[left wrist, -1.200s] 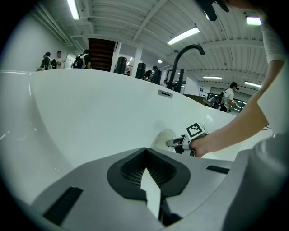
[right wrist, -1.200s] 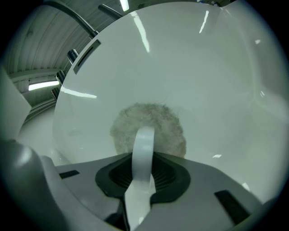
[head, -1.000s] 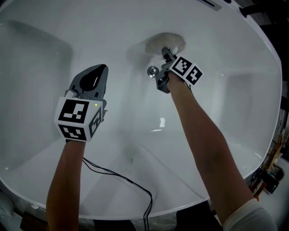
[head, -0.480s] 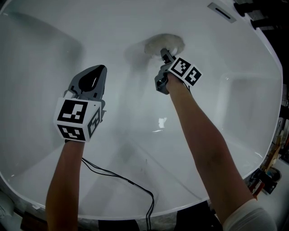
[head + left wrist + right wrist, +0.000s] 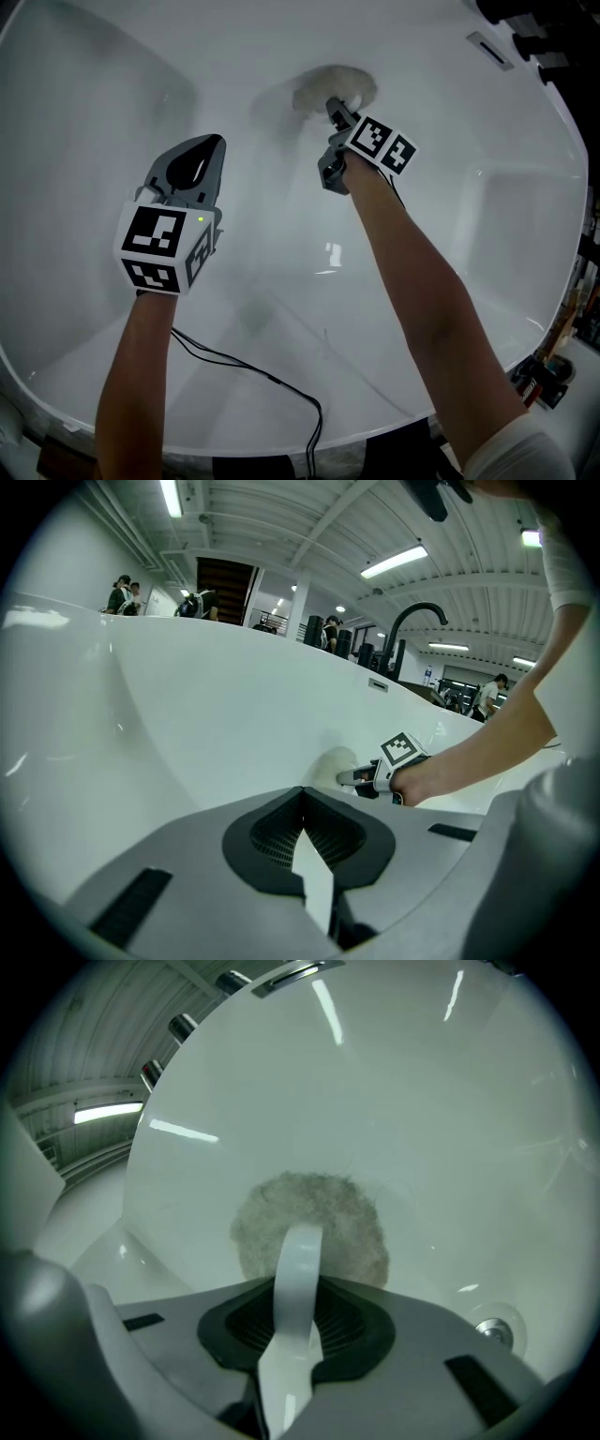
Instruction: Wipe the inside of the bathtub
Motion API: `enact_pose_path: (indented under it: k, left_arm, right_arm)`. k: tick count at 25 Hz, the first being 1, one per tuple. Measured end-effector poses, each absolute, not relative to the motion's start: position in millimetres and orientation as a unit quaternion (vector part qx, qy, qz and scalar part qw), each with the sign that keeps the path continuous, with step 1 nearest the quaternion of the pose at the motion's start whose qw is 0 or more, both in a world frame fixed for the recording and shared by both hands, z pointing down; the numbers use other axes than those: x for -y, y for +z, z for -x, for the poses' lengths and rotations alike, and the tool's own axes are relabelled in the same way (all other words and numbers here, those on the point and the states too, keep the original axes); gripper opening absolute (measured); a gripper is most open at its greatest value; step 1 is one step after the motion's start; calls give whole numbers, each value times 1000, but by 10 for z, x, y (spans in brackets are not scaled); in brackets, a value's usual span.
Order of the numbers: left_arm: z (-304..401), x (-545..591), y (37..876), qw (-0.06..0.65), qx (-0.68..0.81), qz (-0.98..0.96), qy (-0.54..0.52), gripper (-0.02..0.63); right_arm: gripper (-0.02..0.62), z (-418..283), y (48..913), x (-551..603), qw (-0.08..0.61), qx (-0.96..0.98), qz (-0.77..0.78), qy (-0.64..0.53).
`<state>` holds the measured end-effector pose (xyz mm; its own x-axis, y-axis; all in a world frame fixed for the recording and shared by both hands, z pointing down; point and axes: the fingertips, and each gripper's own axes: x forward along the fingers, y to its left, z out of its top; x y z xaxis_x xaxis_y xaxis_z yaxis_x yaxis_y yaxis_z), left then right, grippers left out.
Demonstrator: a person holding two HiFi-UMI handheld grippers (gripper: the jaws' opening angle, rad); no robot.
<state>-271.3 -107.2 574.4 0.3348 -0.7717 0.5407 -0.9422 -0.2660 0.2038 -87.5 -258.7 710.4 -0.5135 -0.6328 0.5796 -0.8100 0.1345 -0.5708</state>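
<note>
Pressing pad to bathtub, right gripper

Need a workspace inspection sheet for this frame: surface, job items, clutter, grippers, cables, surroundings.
Surface: white bathtub interior, glossy; drain and overflow slot in view.
Job's things: round fluffy scrub pad on a white handle, against the tub wall.
Clutter: nothing seen inside the tub.
Grippers: right gripper shut on the scrub pad's handle; left gripper shut, empty, apart from the pad.
Cables: black cable runs from under the left arm across the tub's near side.
Surroundings: black faucet at the far rim; people in the hall behind.
</note>
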Motion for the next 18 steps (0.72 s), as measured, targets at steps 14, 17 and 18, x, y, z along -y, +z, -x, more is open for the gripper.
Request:
enact_pose_path:
  k: [14, 17, 18]
  left_arm:
    - [3325, 861, 5734, 256, 569, -767, 151, 6]
    - [3483, 799, 5713, 256, 573, -764, 147, 6]
    - [3533, 782, 5707, 256, 574, -764, 146, 6]
  right_arm:
    - [91, 2185, 7017, 2467, 153, 809, -404, 398]
    - [91, 2423, 7033, 2434, 168, 815, -398, 386]
    - [91, 2486, 7045, 2423, 175, 818, -394, 381]
